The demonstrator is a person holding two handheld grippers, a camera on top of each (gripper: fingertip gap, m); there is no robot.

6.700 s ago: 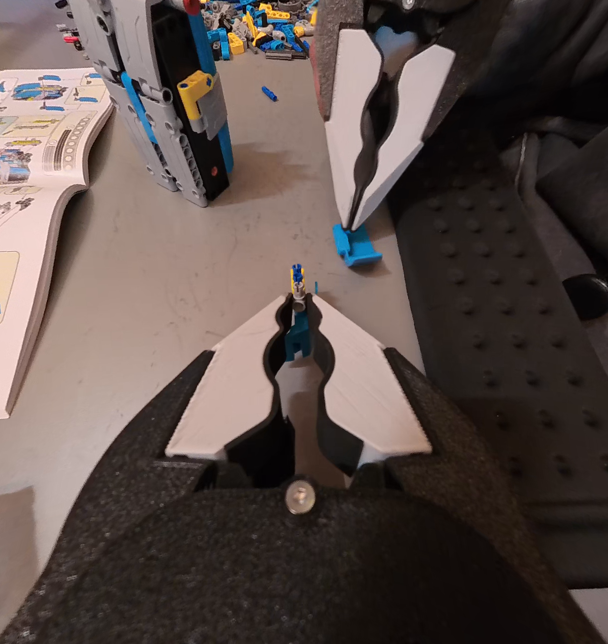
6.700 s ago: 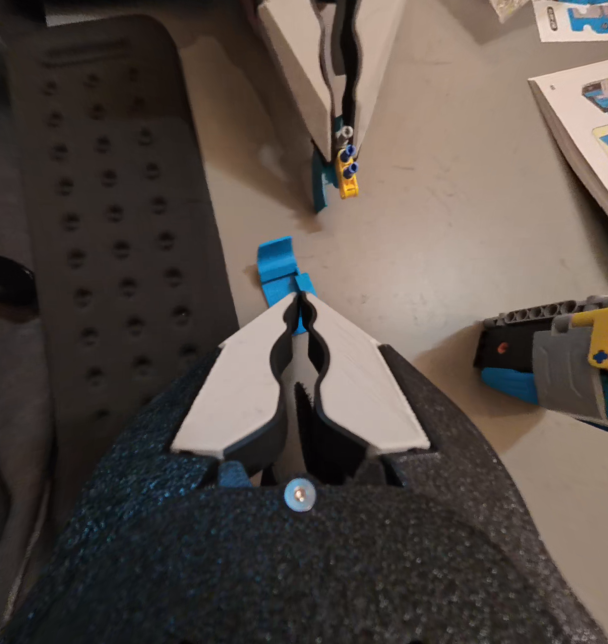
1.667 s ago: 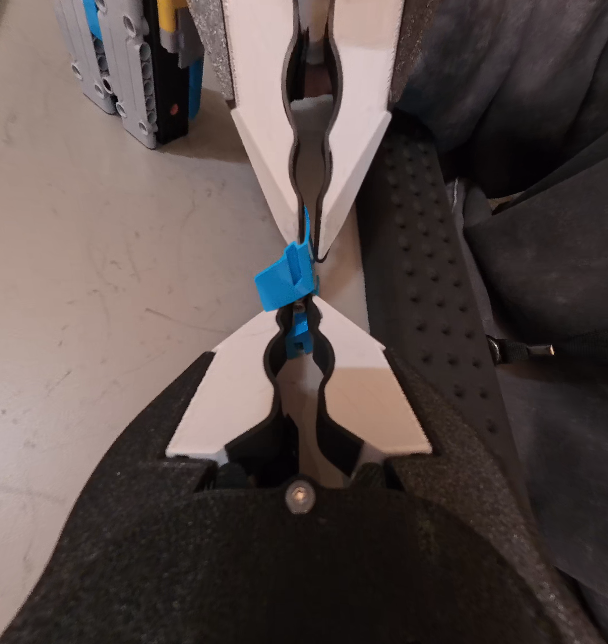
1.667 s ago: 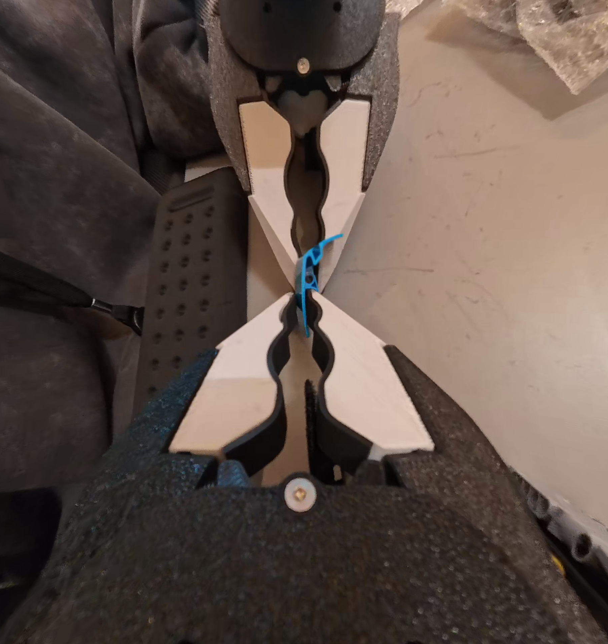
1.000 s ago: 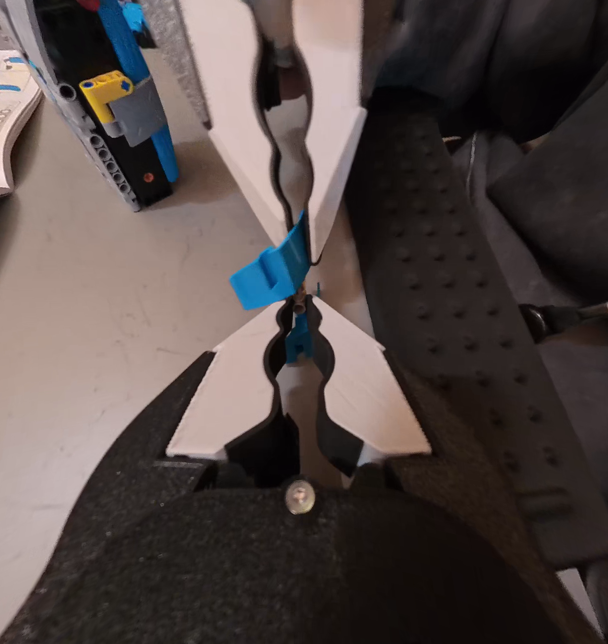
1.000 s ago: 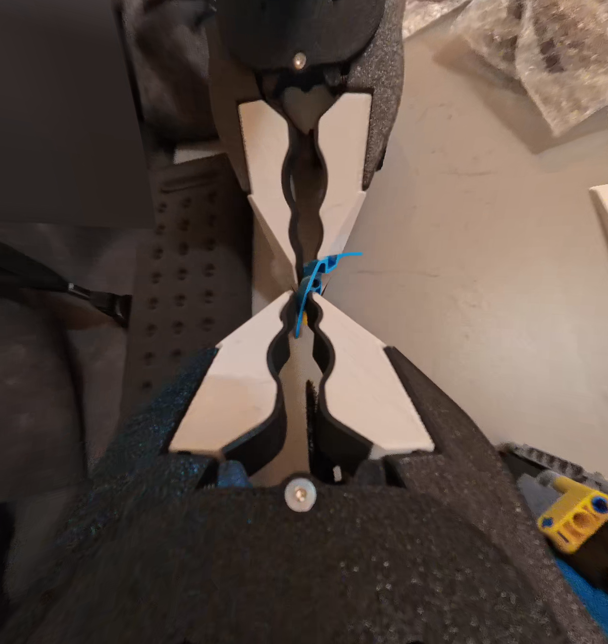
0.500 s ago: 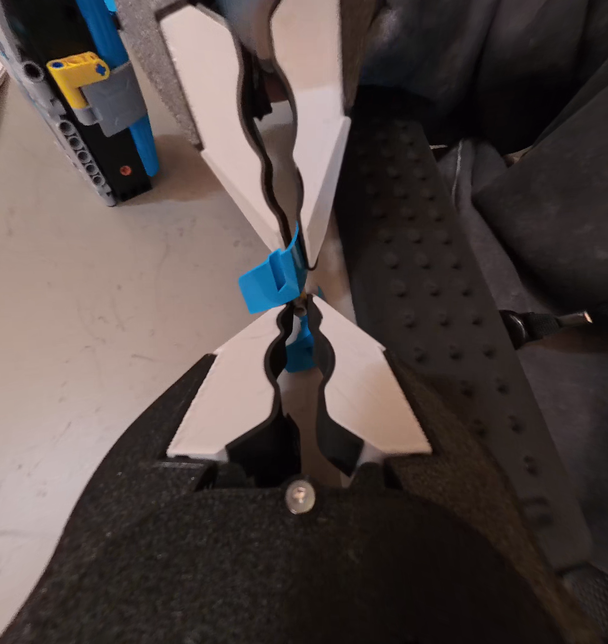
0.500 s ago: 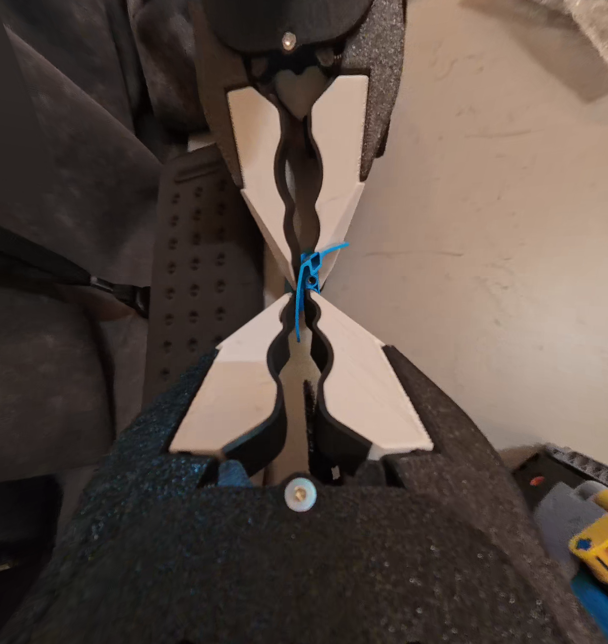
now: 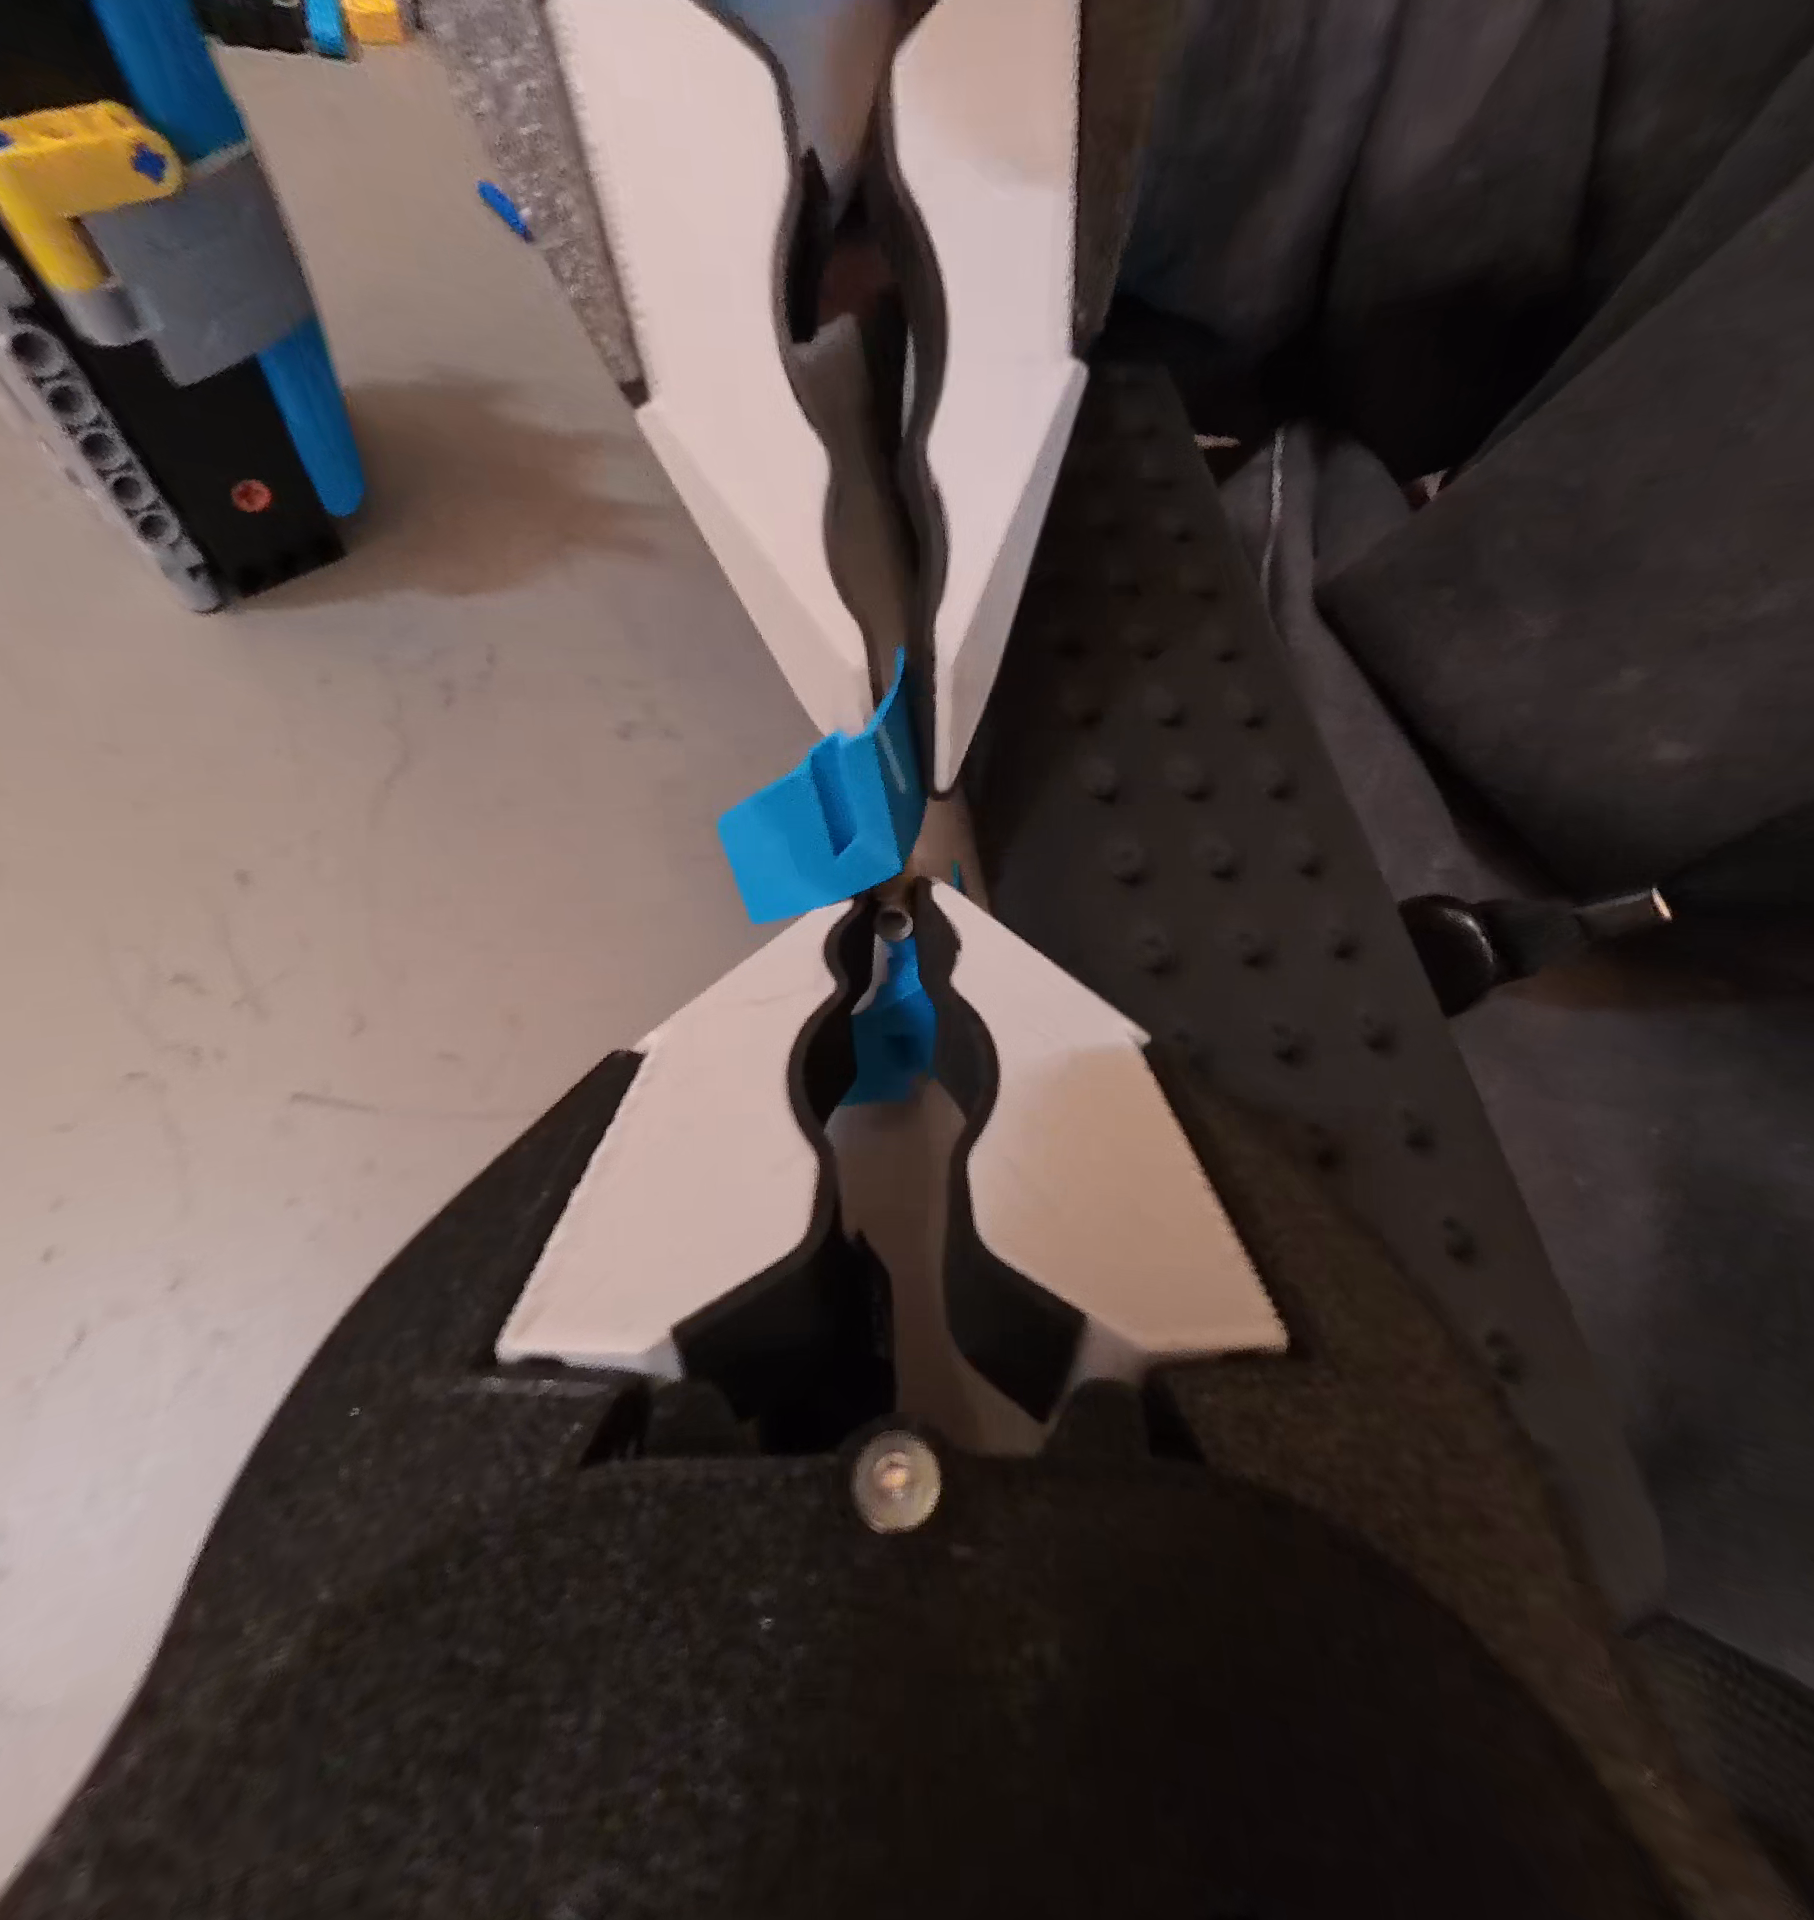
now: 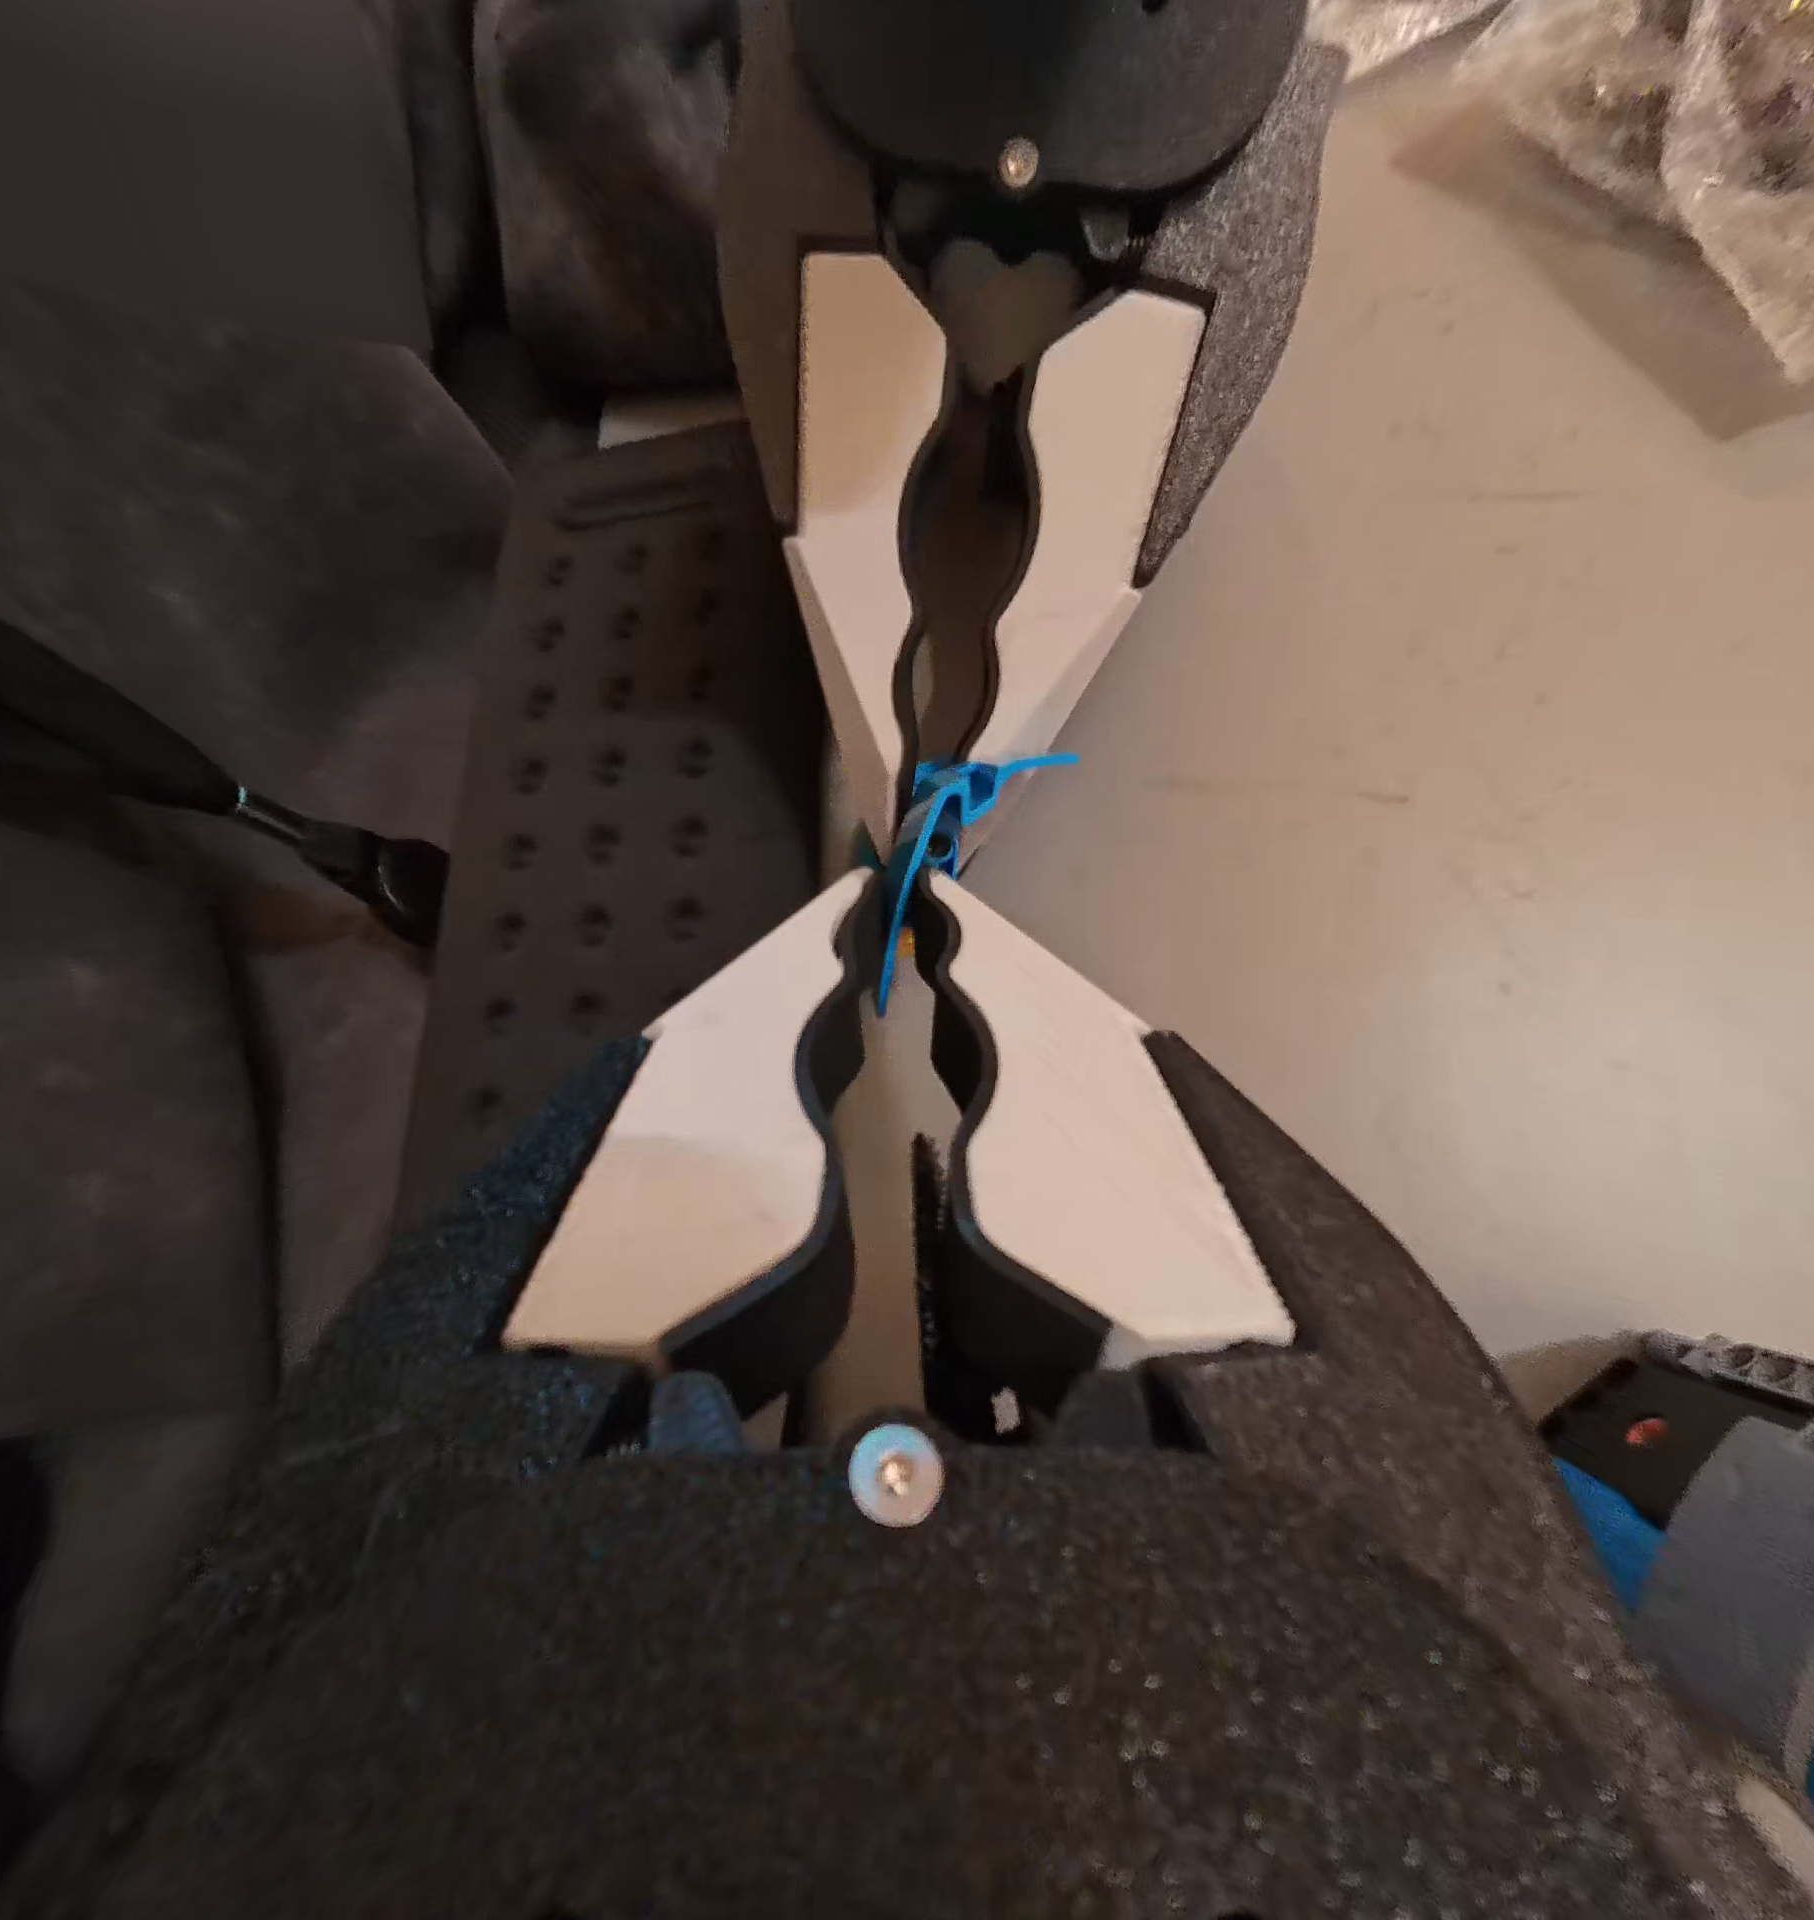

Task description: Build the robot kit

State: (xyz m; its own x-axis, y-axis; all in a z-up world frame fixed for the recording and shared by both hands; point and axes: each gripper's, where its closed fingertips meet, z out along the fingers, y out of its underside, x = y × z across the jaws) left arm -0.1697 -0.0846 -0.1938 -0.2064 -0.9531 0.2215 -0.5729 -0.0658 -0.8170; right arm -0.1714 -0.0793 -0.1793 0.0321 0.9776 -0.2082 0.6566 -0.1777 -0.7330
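Grippers tip to tip, left gripper (image 9: 901, 914) pinching small blue part (image 9: 887, 1049), right gripper (image 10: 898, 883) pinching blue panel (image 9: 820, 826), brick model (image 9: 155, 312) beside.

The left hand-held gripper (image 9: 908, 904) and right hand-held gripper (image 9: 898, 727) meet tip to tip above the counter (image 9: 259, 883), each gripping a brick part. A brick model (image 9: 155, 312) stands behind to the left, a studded mat (image 9: 1246, 883) on the right.

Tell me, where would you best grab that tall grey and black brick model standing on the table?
Grip the brick model across its flat grey and black sides, probably from above: it stands upright, and those long faces look parallel. Avoid the yellow block, which juts out.
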